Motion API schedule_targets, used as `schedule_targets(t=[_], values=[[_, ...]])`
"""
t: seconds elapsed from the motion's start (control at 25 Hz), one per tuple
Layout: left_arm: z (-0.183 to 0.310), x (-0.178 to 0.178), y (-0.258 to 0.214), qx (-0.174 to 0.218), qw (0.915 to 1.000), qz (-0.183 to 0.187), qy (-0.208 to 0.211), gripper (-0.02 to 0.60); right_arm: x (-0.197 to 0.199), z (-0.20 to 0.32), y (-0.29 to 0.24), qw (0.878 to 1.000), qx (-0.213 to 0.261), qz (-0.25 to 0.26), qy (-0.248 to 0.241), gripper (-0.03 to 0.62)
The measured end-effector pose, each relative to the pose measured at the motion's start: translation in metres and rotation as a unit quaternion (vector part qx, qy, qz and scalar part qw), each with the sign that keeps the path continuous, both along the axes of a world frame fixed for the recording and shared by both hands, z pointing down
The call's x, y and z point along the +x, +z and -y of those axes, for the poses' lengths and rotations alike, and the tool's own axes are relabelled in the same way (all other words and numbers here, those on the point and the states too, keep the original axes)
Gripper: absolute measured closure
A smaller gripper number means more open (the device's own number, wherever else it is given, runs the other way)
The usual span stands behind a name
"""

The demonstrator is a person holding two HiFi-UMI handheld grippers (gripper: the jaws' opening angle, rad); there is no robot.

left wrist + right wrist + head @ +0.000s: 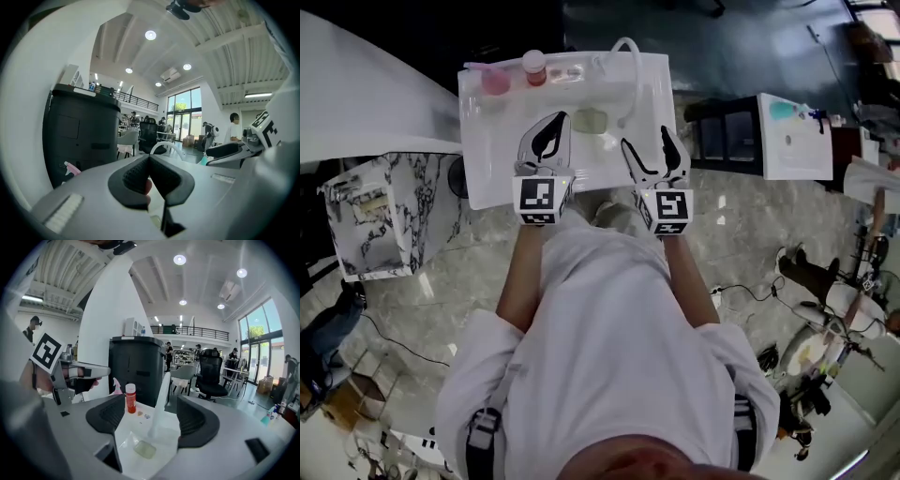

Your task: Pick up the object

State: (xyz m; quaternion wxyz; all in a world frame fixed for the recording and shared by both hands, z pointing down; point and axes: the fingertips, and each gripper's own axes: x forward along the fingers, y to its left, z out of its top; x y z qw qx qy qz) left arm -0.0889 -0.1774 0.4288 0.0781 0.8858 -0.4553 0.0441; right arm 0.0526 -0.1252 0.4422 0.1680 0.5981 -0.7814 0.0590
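Observation:
A pale, translucent soap-like block (pixel 591 120) lies on the white sink-like table top (pixel 487 159). In the right gripper view the block (pixel 145 448) sits low between my right gripper's (pixel 151 405) open jaws, touching neither. In the head view the right gripper (pixel 647 141) hovers over the table's near right part, just right of the block. My left gripper (pixel 555 122) is just left of the block with its jaws together. In its own view the left gripper (pixel 150 161) has its pads meeting, and nothing is clearly held.
A red bottle with a white cap (pixel 131 398), a pink spray bottle (pixel 494 79) and a curved white faucet (pixel 160 399) stand at the table's far side. A black cabinet (pixel 136 366) rises behind, with a marbled box (pixel 370 216) at the left and another white table (pixel 792 136) at the right.

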Motion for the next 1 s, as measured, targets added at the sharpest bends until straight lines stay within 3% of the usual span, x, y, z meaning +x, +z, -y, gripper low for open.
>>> schedule_targets(t=[0.28, 0.52, 0.72, 1.0], values=[[0.017, -0.022, 0.022, -0.026, 0.9992, -0.001, -0.03, 0.583, 0.003, 0.023, 0.062, 0.997, -0.075, -0.024, -0.027, 0.197], [0.02, -0.028, 0.04, -0.047, 0.9975, 0.027, -0.044, 0.583, 0.017, 0.032, 0.153, 0.986, -0.155, -0.037, -0.054, 0.178], [0.017, -0.032, 0.054, -0.069, 0.9945, 0.057, -0.054, 0.583, 0.035, 0.035, 0.219, 0.973, -0.22, 0.005, -0.068, 0.18], [0.015, -0.032, 0.069, -0.097, 0.9878, 0.089, -0.082, 0.583, 0.046, 0.057, 0.292, 0.945, -0.309, 0.071, -0.082, 0.187]])
